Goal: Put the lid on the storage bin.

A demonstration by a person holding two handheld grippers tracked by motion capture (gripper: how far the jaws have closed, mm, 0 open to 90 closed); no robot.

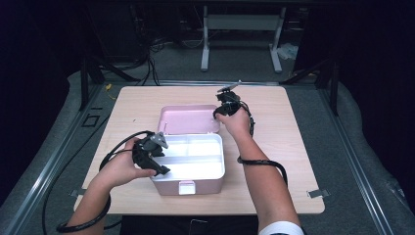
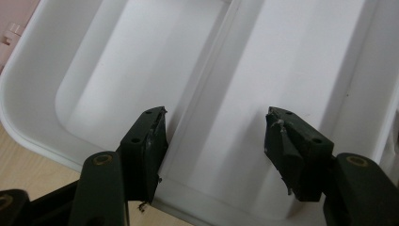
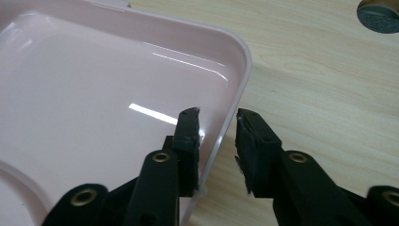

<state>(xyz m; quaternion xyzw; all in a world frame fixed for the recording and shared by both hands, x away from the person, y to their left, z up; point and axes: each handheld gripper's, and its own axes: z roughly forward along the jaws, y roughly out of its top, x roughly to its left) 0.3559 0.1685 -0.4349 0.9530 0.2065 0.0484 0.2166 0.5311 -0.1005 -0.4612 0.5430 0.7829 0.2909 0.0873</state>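
Pink plastic is what I am dealing with: an open box (image 1: 188,161) sitting near the middle of the wooden table (image 1: 288,147), its pink lid (image 1: 188,120) lying back flat behind the white inner tray (image 2: 291,61).

I am holding the right gripper (image 1: 226,100) at the lid's right edge, and in the right gripper view its tongs are straddling the rim (image 3: 235,94), one inside the lid and one outside, apart with a small gap and not yet pinching. I am hovering the left gripper (image 1: 152,155) over the box's left side; its tongs are standing wide apart above the white tray, one just beside the divider ridge (image 2: 207,89) and one over the neighbouring compartment, holding nothing.

I am judging this box to be light, stiff and thin-walled, with a glossy, slippery skin, so the raised rim looks like the best place to grip; the flat faces offer nothing to pinch. Being light, it is likely to slide on the smooth wood unless the other gripper is steadying the base.

The table is standing on grey carpet, with cables trailing behind and a white frame (image 1: 242,34) in the dark background.
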